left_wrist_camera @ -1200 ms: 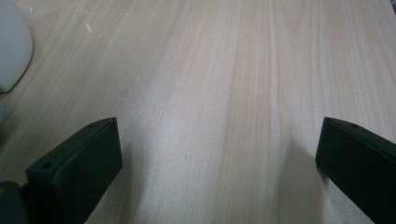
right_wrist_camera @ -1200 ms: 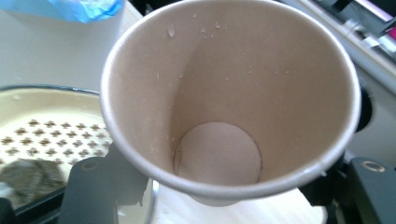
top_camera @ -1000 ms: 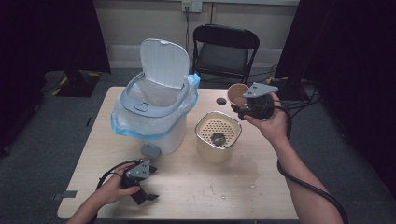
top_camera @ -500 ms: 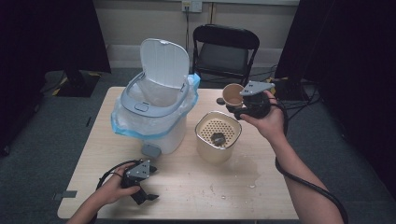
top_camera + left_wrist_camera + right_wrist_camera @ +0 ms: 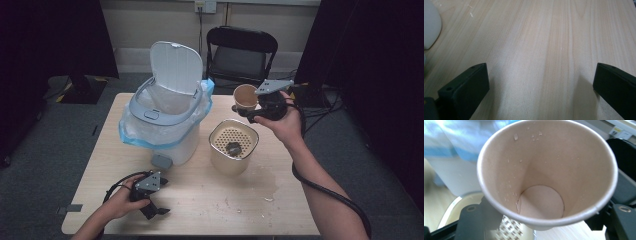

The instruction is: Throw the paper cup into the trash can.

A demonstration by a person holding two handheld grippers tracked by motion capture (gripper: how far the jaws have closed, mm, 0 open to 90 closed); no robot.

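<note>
Above the strainer pot, right gripper [image 5: 250, 107] clamps one paper cup [image 5: 245, 96].
Its inside is empty but for droplets; since a second ago it has swung left toward the bin [image 5: 165, 120], whose lid stands open. One dark lump lies in the strainer pot [image 5: 233, 146]. Left gripper [image 5: 541, 82], near the bin's base, gapes wide, holding nothing.

The light wooden tabletop [image 5: 200, 200] carries a white pedal bin [image 5: 165, 117] on its far left part, lid raised, lined with a blue-edged bag, its grey pedal [image 5: 161, 161] toward the near side. Right of the bin, near the middle, stands a cream container [image 5: 233, 147] with a perforated insert. A wet patch [image 5: 267, 180] and small specks lie to the container's near right, and the left gripper [image 5: 150, 207] rests at the near left edge.
</note>
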